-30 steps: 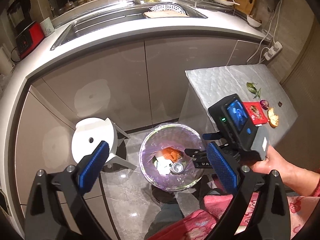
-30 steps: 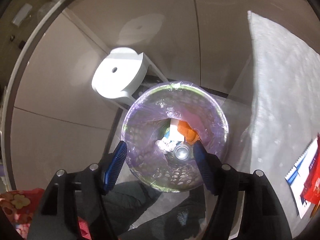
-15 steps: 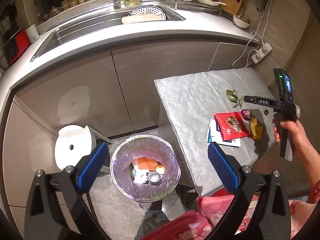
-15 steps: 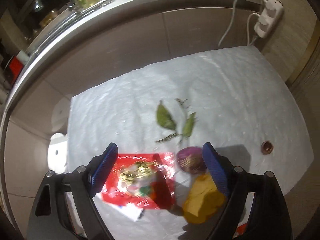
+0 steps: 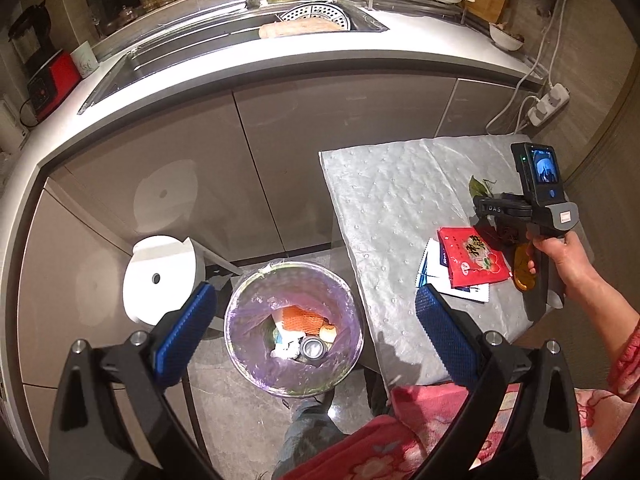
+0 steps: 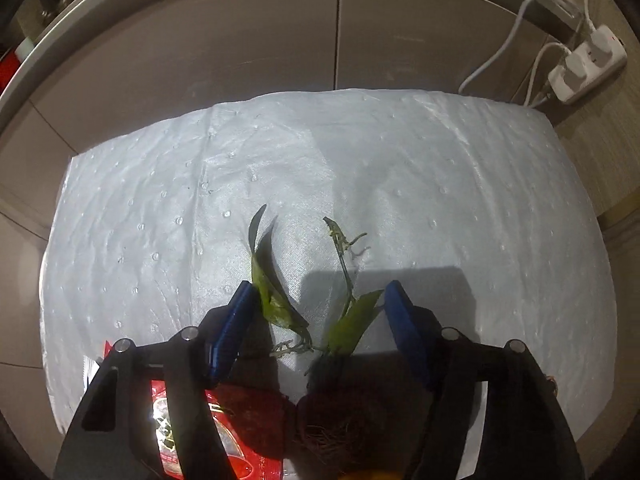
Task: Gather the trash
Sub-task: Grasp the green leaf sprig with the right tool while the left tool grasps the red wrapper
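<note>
The right gripper point(image 6: 318, 312) hangs low over the table point(image 6: 400, 184), its fingers apart with the leaves point(image 6: 276, 300) between them and nothing clamped yet. To take them well, I'd lower until the pads straddle the stems where the two sprigs meet, then close gently so the limp greens bunch up instead of sliding out. The red packet point(image 5: 474, 256), a dark bulb and an orange scrap lie just behind, still on the table. The left gripper point(image 5: 316, 332) waits open above the bin point(image 5: 294, 328), which already holds some trash. Half a second ago the right gripper sat higher and further back, framing the packet and bulb; now it has dropped onto the leaves.
</note>
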The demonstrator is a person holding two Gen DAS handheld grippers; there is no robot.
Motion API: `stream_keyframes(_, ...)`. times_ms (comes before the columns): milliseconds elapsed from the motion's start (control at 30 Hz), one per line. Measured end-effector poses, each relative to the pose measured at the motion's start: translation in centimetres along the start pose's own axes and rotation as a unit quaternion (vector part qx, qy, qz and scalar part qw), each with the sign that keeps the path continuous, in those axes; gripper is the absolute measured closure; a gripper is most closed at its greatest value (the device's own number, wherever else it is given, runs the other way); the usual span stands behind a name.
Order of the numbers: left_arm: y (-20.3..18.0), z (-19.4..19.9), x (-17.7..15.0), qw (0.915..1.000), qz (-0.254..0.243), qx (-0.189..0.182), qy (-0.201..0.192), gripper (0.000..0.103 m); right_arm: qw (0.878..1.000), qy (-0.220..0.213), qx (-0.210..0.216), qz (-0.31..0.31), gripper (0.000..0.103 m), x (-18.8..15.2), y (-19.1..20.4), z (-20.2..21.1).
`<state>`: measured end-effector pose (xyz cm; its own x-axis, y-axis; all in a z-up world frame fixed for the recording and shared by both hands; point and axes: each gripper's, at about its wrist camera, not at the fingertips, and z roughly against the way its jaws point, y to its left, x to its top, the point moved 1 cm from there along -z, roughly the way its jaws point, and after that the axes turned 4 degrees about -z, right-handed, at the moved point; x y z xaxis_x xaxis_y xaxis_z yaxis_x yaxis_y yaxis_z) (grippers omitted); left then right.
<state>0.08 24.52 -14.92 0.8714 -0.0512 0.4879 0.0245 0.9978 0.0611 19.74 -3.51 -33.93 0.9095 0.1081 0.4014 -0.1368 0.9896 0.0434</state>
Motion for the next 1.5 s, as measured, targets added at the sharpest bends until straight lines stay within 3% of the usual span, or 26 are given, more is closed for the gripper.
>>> stream_keyframes(67,-0.2,-0.1,0.0,1.0000,0.000,0.004,0.003,0.008,1.000,-0.004,0.003,0.002,0.058,-0.1,-0.2,0.3)
stream_keyframes(133,-0.4,-0.4,0.1,1.0000,-0.002,0.004,0.007,0.008,1.000,-0.003,0.015,-0.009,0.085,-0.1,-0.7,0.7)
stream_keyframes(233,-1.0,-0.7,0.4,0.9999,-0.009,0.000,0.010,0.008,0.998,0.002,0.049,-0.038,0.094,0.0,-2.3,0.7)
stream_keyframes(400,-2.7,-1.0,1.2,0.9991,-0.036,-0.021,0.003,0.008,0.995,-0.012,0.080,-0.056,0.096,-0.1,-4.0,2.2)
stream_keyframes(533,-5.1,-1.8,2.6,0.9962,-0.050,-0.071,-0.003,0.008,0.993,-0.033,0.093,-0.057,0.096,0.1,-4.8,4.6)
stream_keyframes(733,-10.8,-5.5,4.3,0.9861,-0.091,-0.139,0.013,0.008,0.991,-0.055,0.108,-0.055,0.096,1.2,-5.4,7.2)
stream_keyframes(900,-14.8,-9.0,4.3,0.9792,-0.116,-0.163,0.033,0.008,0.991,-0.058,0.107,-0.047,0.096,1.2,-5.8,8.4)
stream_keyframes(1500,-20.0,-20.3,2.4,0.9703,-0.134,-0.156,0.127,0.010,0.988,-0.073,0.127,-0.043,0.096,2.1,-8.2,11.4)
